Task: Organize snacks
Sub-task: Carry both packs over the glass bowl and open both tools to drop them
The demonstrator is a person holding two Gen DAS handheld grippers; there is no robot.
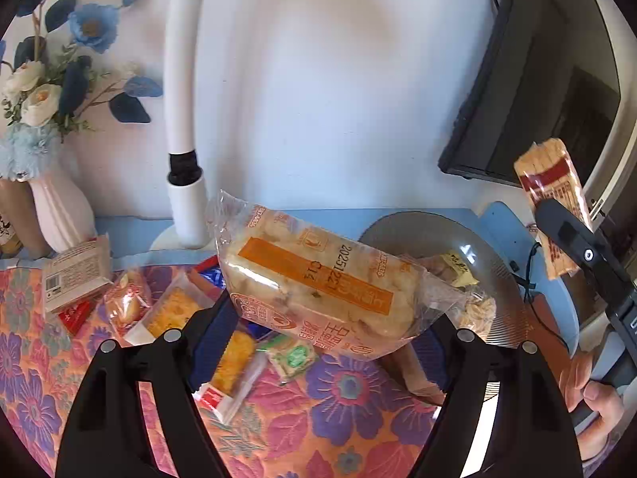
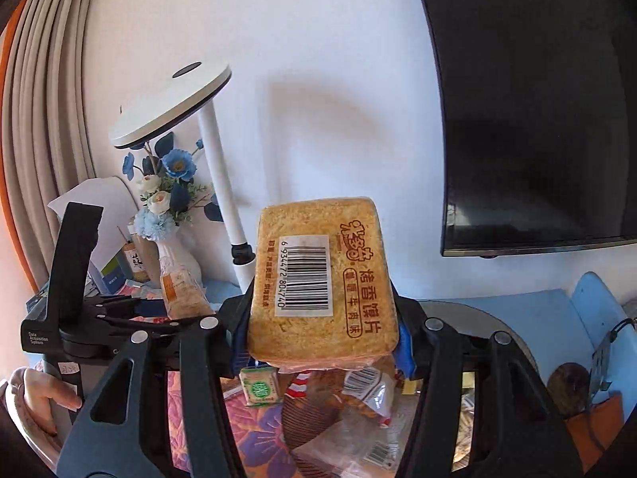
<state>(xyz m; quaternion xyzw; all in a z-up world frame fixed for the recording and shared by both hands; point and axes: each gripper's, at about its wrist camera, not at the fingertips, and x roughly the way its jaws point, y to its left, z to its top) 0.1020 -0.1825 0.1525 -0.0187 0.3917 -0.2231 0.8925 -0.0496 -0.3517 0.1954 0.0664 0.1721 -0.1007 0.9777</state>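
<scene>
Both claws loaded, plate's the target

Left claw [image 1: 318, 318] is clamped on a clear bread packet [image 1: 318, 279], long axis running crosswise between the jaws, held above the flowered cloth [image 1: 350, 418]. The grey plate [image 1: 513, 279] sits just to its right, a few snack packs already in it. Right claw [image 2: 322, 330] grips a toast-slice pack [image 2: 322, 279] standing upright, directly over that plate, so I'd guess it's nearer to dropping.

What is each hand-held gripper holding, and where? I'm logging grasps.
Left hand-held gripper: clear-wrapped bread snack, pinched near its lower end. Right hand-held gripper: baked bun-slice pack, clamped across its lower sides.
</scene>
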